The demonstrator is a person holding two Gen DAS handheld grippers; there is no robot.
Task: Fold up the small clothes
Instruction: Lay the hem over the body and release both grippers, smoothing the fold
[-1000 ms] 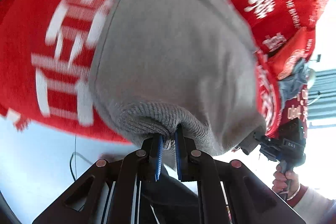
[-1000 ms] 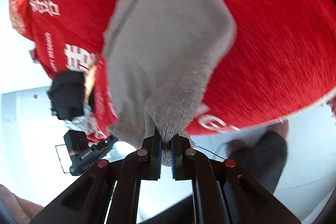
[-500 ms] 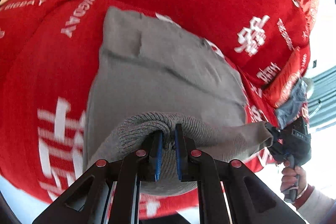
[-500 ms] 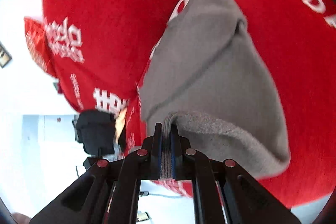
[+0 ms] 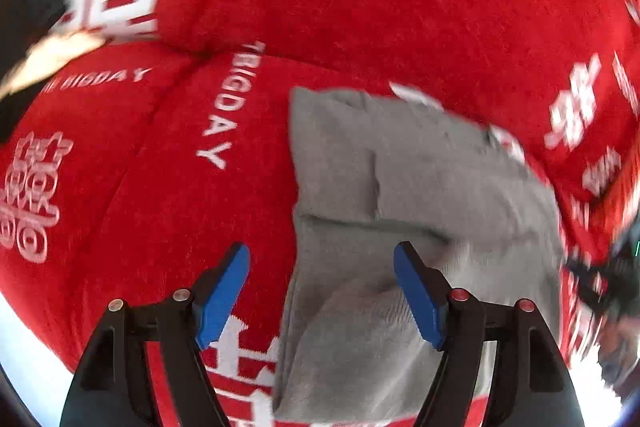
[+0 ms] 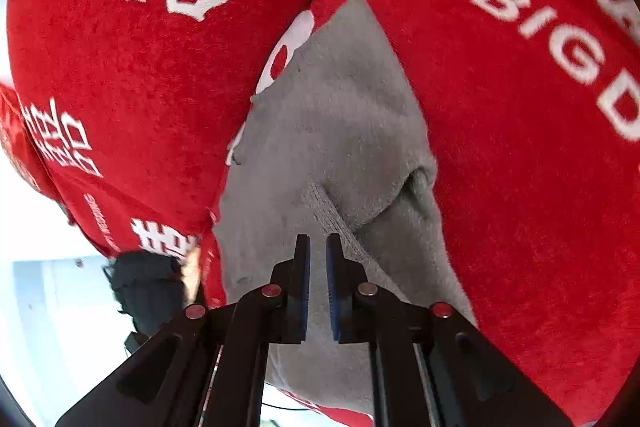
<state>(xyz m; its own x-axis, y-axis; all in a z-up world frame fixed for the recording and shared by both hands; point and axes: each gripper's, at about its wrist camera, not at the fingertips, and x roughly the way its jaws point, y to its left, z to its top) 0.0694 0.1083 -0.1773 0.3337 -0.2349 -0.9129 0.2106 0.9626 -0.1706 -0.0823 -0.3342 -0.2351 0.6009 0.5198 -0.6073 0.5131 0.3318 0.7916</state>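
A small grey knit garment lies folded on a red blanket printed with white lettering. My left gripper hovers over its near left edge, jaws wide open and empty, its right blue pad above the cloth. In the right wrist view the same grey garment lies under my right gripper. Its jaws stand only a narrow slit apart. The ribbed hem runs straight into the tips, so the gripper seems shut on the cloth.
The red blanket bulges over soft cushions and fills both views. At the right edge of the left wrist view is a blurred black tool. A black object beside a hand sits low left in the right wrist view, before a pale floor.
My left gripper has opened and let go of the ribbed hem. The garment has come down from hanging to lie folded on the blanket. The right gripper's jaws are still close together.
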